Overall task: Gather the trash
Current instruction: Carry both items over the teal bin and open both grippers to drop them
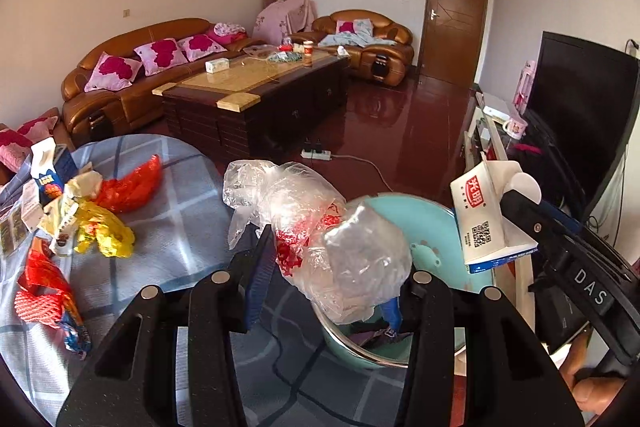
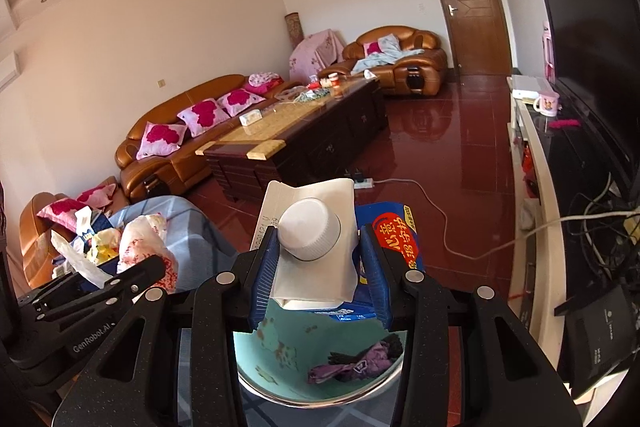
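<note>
Step in hand looked like drop-off: both hand-held grippers hung over the teal bin (image 2: 280, 367) with loads. Left hand-held gripper (image 1: 328, 267) was clenched on a crumpled clear plastic bag (image 1: 320, 223), held over the bin's near-left rim. Right hand-held gripper (image 2: 316, 263) grasped a white carton (image 2: 316, 267) with a round cap, right above the bin's mouth.

Next move, by my reading: release the carton so it falls in, then the bag; the bag is light and may cling to the pads.

More trash lay on the worktop's blue plaid cloth (image 1: 192, 227), left of the bin: yellow wrapper (image 1: 100, 231), red net (image 1: 132, 183), another carton (image 1: 48, 167).

Left view showed the carton's printed side and that leftover trash clearly. Right view alone showed purple scraps (image 2: 360, 359) on the bin's floor.
</note>
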Demonstrator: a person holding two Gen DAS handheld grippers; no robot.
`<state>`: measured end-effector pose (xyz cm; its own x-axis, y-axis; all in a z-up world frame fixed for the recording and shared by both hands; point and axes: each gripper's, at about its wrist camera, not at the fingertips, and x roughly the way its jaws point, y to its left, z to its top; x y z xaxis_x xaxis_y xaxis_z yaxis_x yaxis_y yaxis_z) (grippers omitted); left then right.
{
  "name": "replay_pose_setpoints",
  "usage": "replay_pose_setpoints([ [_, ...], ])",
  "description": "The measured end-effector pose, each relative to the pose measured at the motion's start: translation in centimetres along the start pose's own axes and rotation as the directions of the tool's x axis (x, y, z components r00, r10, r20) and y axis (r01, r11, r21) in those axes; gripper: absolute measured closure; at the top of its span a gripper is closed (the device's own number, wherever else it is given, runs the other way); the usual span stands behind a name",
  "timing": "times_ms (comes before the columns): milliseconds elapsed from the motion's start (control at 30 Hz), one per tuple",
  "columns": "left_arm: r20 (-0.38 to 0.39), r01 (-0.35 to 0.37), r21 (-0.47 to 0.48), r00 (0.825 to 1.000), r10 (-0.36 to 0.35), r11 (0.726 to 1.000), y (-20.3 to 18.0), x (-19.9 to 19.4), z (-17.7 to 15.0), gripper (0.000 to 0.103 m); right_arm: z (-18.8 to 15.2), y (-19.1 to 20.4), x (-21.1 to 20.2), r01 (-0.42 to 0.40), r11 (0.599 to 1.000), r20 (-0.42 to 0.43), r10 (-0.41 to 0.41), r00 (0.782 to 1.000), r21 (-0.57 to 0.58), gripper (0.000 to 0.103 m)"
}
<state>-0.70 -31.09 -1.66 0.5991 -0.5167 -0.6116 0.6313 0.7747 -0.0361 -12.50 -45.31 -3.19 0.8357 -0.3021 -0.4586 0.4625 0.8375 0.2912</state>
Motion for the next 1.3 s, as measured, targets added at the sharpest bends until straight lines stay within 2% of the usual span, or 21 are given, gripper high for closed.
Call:
replay_pose_setpoints([
  [433,-0.144,0.047,-0.010,0.988,-0.048,0.999,-2.6,5.6,-1.7,0.057,-1.3,-1.8,2.7,-0.007,0.999,-0.083,0.011,0.996,0.049,0.061],
  [533,-0.159,0.050,-0.011,0.986,-0.052,0.999,-2.7,6.2,-2.2,0.054,-1.5,-2.2,3.3,-0.012,0.997,-0.107,0.020,0.994,0.072,0.060],
  [567,-0.162,0.054,-0.013,0.985,-0.055,0.998,-2.7,6.3,-2.3,0.050,-1.5,-2.3,3.6,-0.019,0.997,-0.118,0.028,0.993,0.081,0.060],
  [700,-0.152,0.059,-0.003,0.987,-0.059,0.998,-2.9,6.3,-2.5,0.034,-1.5,-2.6,3.8,-0.026,0.994,-0.123,0.039,0.992,0.104,0.058],
  [833,-0.132,0.064,-0.012,0.989,-0.065,0.998,-2.4,5.8,-2.3,0.027,-1.3,-2.5,3.2,-0.025,0.994,-0.102,0.036,0.994,0.110,0.058],
  [900,-0.118,0.064,-0.027,0.991,-0.067,0.998,-2.0,5.4,-2.0,0.018,-1.1,-2.4,2.7,-0.024,0.993,-0.084,0.034,0.996,0.116,0.058],
  [1067,-0.070,0.043,-0.059,0.996,-0.048,0.997,-0.2,3.7,-1.1,0.013,-0.7,-2.3,1.4,-0.021,0.993,-0.037,0.025,0.999,0.114,0.058],
  [1133,-0.054,0.008,-0.061,0.999,-0.011,0.998,0.7,3.0,-1.0,0.010,-0.6,-2.1,1.1,-0.022,0.994,-0.023,0.025,0.999,0.110,0.053],
  [1300,-0.062,-0.068,-0.072,0.996,0.064,0.995,2.9,1.8,-1.5,0.009,-0.9,-1.1,1.0,-0.011,0.996,-0.015,0.012,1.000,0.084,0.041],
])
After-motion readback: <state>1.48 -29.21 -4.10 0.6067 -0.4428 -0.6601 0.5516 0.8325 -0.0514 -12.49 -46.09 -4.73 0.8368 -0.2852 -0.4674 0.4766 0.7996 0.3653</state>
